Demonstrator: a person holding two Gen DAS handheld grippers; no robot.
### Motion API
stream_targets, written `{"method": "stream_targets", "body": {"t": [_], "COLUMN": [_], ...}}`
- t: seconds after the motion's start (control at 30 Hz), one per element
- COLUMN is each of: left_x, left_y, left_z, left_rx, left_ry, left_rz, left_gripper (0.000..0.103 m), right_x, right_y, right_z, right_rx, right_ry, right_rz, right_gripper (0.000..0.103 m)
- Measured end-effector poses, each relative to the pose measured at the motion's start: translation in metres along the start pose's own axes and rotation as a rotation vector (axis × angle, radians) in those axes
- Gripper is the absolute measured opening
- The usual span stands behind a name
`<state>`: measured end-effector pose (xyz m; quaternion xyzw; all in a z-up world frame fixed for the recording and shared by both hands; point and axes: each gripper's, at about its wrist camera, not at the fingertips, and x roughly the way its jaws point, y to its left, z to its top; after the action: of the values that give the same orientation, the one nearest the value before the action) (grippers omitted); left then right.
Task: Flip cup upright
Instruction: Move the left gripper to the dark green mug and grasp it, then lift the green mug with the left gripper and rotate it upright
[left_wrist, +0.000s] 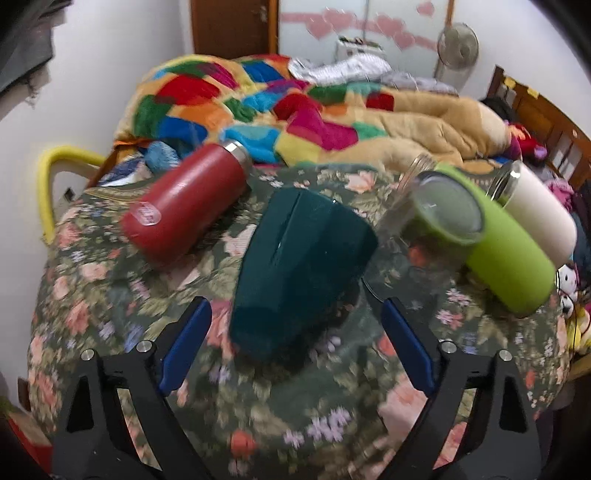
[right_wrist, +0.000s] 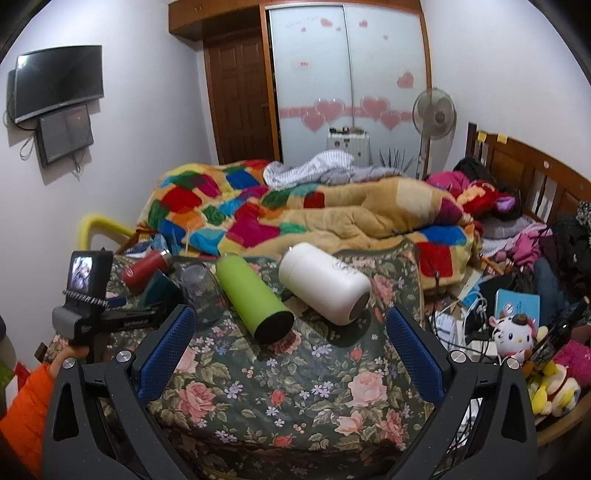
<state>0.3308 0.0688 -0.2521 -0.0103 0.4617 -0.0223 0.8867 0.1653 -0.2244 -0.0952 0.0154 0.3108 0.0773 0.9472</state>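
Note:
A dark teal cup (left_wrist: 299, 273) lies on its side on the floral cloth (left_wrist: 110, 288), its base toward me. My left gripper (left_wrist: 295, 343) is open, its blue pads either side of the cup's near end, not touching it. In the right wrist view the teal cup (right_wrist: 160, 288) shows at the left, partly hidden behind the left gripper's body. My right gripper (right_wrist: 291, 347) is open and empty above the cloth, short of a green bottle (right_wrist: 251, 299) and a white bottle (right_wrist: 325, 282), both lying down.
A red bottle (left_wrist: 184, 199) lies left of the teal cup. A clear glass cup (left_wrist: 424, 214), the green bottle (left_wrist: 491, 251) and the white bottle (left_wrist: 535, 214) lie to its right. A colourful quilt (right_wrist: 295, 214) is heaped behind. Toys and clutter (right_wrist: 517, 332) fill the right side.

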Motion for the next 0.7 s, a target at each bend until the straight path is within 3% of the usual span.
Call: {"method": "stream_targets", "body": {"t": [0.23, 0.53, 0.7], "left_x": [0.025, 0.025, 0.014], "left_y": [0.0, -0.003, -0.003], "left_z": [0.011, 0.015, 0.005], "left_rx": [0.04, 0.091, 0.074], "left_ry": [0.024, -0.026, -0.016], "left_rz": [-0.038, -0.006, 0.012], "left_gripper": [0.087, 0.078, 0.074], "right_x": [0.025, 0.034, 0.033], "right_y": [0.003, 0.011, 0.015], "right_z": [0.003, 0.003, 0.002], "right_rx": [-0.015, -0.044, -0.049], "right_ry": [0.052, 0.076, 0.08], "right_rz": [-0.012, -0.014, -0.016], "right_gripper": [0.103, 0.103, 0.103]}}
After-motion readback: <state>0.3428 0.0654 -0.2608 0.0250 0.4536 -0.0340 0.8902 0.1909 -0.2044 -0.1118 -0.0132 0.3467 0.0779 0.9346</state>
